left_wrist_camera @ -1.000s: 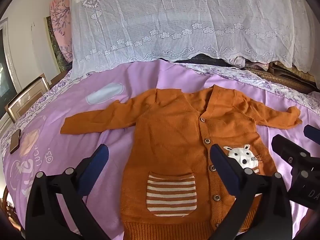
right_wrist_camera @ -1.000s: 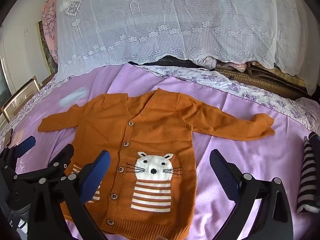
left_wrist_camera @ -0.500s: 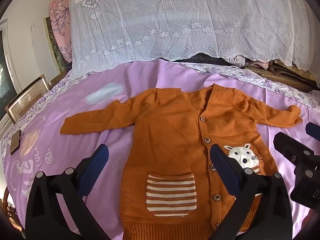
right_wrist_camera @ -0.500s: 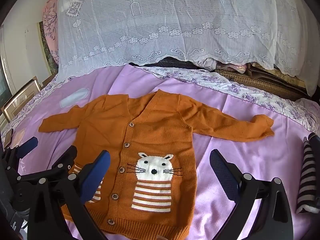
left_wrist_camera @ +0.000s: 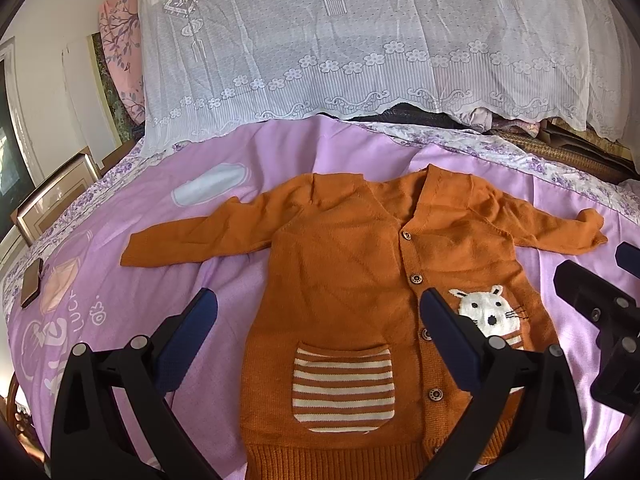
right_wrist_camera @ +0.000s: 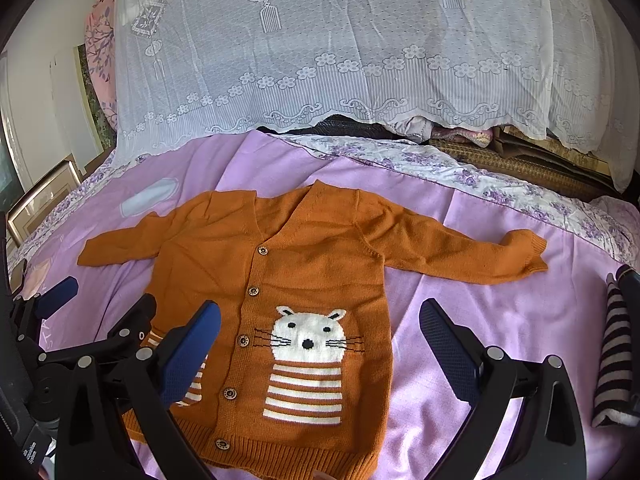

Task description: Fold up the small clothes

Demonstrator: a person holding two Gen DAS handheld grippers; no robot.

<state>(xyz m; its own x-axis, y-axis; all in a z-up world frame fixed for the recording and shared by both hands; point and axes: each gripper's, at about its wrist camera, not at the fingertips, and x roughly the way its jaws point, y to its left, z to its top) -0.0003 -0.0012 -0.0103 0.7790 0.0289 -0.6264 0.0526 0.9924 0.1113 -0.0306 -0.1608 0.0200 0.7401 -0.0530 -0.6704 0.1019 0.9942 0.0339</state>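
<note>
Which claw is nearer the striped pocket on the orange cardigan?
Left. The left claw hangs open right over the striped pocket; the right claw is off to its right, open over the cat picture.

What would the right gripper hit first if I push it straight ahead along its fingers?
Probably the orange cardigan: the open right gripper points down at the knitted cat panel, with nothing between. Depth is hard to judge in this fisheye view.
</note>
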